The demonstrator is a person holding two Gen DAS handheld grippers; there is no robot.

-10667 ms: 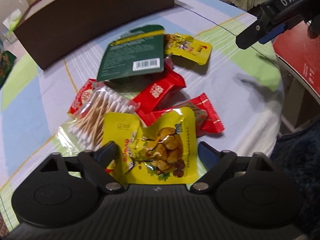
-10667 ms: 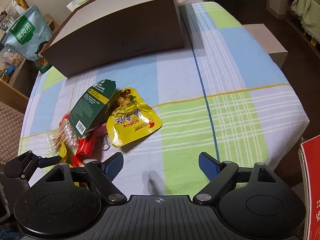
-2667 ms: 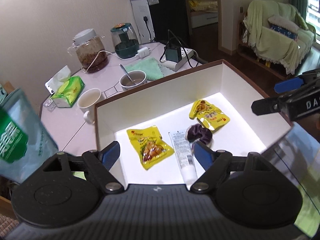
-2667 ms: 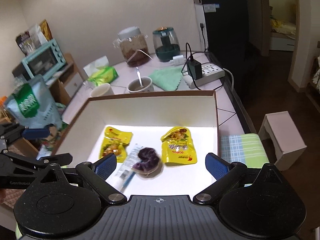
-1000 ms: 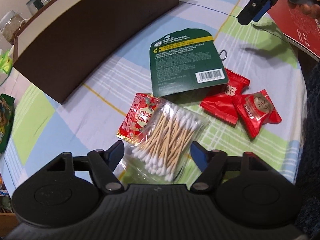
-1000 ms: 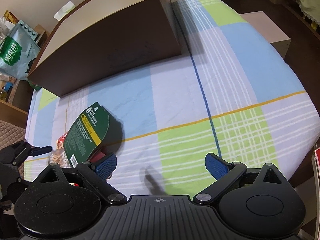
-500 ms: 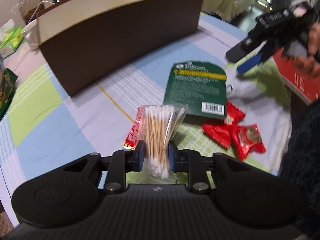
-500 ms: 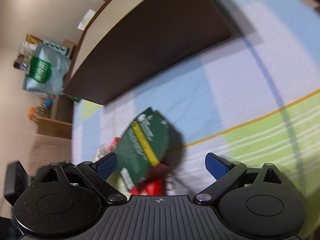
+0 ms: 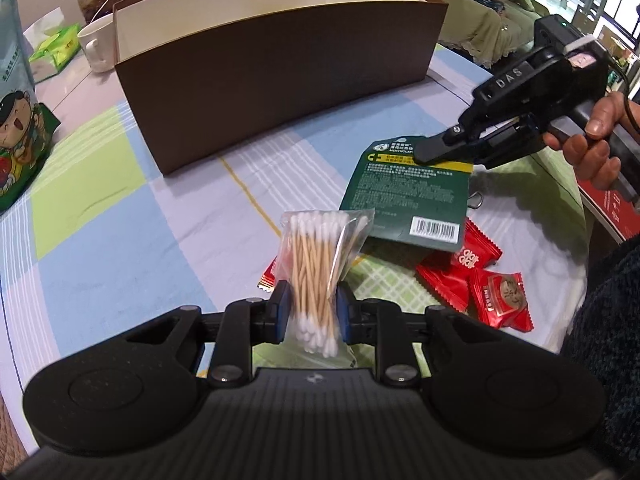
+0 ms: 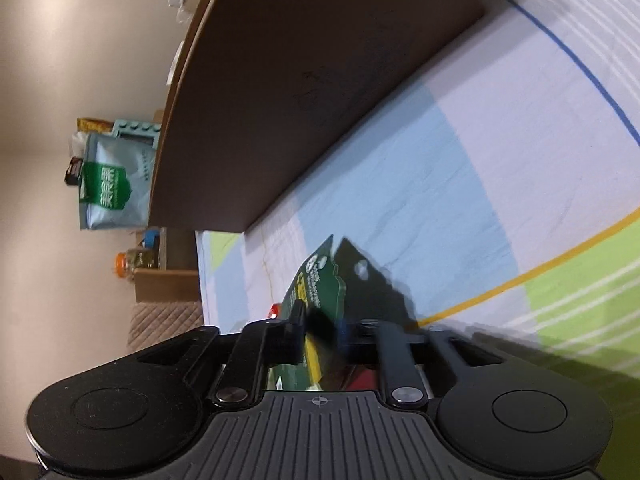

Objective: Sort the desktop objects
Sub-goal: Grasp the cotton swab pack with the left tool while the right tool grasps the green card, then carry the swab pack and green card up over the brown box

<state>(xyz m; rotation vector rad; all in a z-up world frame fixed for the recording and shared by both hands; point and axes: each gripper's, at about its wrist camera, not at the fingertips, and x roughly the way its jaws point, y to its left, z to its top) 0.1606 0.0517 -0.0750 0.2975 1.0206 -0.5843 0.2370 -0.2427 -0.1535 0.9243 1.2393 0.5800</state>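
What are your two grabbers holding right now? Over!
Left gripper shut on cotton swabs. Right gripper shut on green card. Brown box ahead, way clear. Red packets left on tablecloth.

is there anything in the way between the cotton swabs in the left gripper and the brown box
Nothing visible. The left gripper holds the bag of cotton swabs, and only bare tablecloth lies between it and the brown box. The box's near wall must be cleared.
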